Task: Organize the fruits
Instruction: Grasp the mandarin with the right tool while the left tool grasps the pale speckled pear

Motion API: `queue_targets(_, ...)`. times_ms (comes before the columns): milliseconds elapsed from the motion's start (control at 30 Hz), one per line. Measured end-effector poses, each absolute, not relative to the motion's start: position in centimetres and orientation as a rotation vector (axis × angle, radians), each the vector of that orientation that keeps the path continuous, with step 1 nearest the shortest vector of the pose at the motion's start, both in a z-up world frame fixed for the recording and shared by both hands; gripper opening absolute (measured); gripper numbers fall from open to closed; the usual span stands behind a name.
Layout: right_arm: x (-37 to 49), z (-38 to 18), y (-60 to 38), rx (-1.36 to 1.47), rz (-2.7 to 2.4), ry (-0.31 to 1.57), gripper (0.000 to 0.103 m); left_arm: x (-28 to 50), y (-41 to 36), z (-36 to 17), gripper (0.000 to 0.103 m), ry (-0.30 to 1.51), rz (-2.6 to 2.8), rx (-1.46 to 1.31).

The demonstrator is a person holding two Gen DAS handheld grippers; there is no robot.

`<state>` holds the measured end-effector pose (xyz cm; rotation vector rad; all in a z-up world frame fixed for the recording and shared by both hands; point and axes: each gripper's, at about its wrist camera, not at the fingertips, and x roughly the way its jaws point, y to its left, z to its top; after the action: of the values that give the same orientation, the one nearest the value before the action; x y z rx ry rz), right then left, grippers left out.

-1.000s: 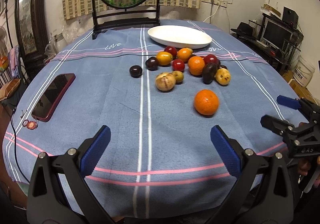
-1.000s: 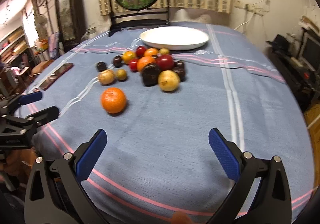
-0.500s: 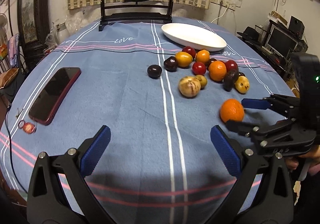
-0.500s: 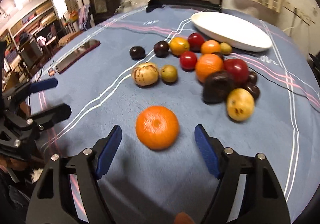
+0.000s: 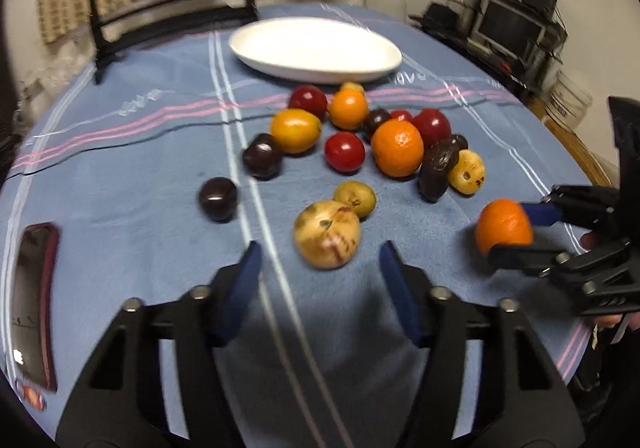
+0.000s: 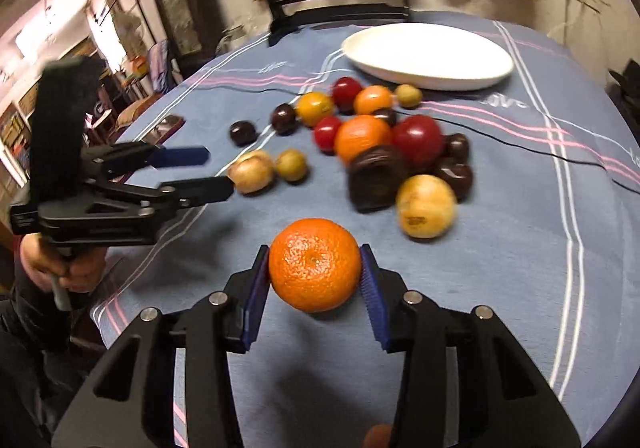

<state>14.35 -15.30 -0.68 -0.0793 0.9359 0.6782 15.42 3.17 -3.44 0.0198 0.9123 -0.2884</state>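
Right gripper [image 6: 315, 276] just closed on orange [image 6: 314, 264], lower centre; left gripper [image 5: 320, 280] narrowing, empty, near pale fruit [image 5: 326, 234].

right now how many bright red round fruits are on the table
4 that I can see: one nearest the white plate at, a small one mid-cluster, the largest right of it, and one barely visible behind. More may be hidden.

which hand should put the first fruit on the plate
Right. Its hand-held gripper has just closed its pads on the orange, ready to carry to the empty white plate. The left hand-held gripper, closing too, holds nothing; the tan fruit lies ahead of it.
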Motion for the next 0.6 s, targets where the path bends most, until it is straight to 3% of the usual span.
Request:
queue_targets(67,14.7,-0.5,-15.8,-0.070,0.672,0.938,0.044,16.5,2.9,-4.0,0.048,0.939,-0.307,0.015)
queue_targets(200,15.8,0.1,-16.5,-0.066,0.678,0.940,0.044,17.8,2.4,-4.8,0.047,0.961,-0.324,0.020)
queue_targets(267,16.6,0.5,-16.5,-0.072,0.689,0.939,0.044,18.1,2.5,-4.9,0.040,0.959,-0.326,0.024)
queue_targets(400,19.2,2.3,-17.0,-0.068,0.697,0.914,0.044,17.6,3.3,-4.7,0.039,0.973,-0.352,0.000)
queue_targets(600,27.2,4.7,-17.6,0.029,0.650,0.879,0.044,20.1,5.2,0.3,0.039,0.896,-0.348,-0.010)
